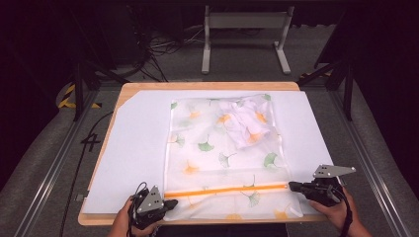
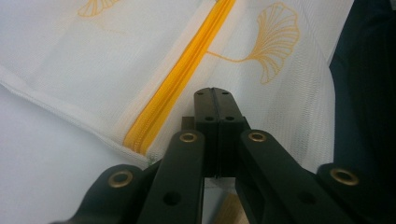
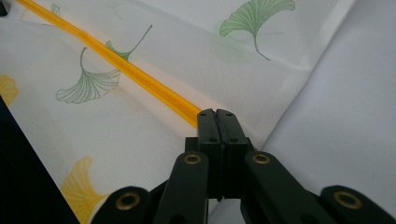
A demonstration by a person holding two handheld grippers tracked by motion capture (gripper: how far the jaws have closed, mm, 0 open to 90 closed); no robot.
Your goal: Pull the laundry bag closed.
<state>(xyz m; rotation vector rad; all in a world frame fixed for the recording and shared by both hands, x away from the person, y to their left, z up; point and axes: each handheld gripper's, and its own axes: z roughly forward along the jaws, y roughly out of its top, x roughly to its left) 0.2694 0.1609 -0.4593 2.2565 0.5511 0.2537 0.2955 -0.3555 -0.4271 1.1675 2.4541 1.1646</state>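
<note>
Sheer ginkgo-print mesh bag (image 1: 225,153) has an orange zipper (image 1: 225,189).

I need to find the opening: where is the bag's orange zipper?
High view: the zipper runs across the bag's near end, between the left tongs and right tongs.

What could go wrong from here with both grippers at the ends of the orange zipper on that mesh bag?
The left gripper and right gripper are shut at opposite ends of the orange zipper on the white mesh laundry bag with ginkgo leaves. Pulling unevenly could bunch or snag the thin mesh. The bag's near edge lies at the wooden table's front edge, so it might slide off.
</note>
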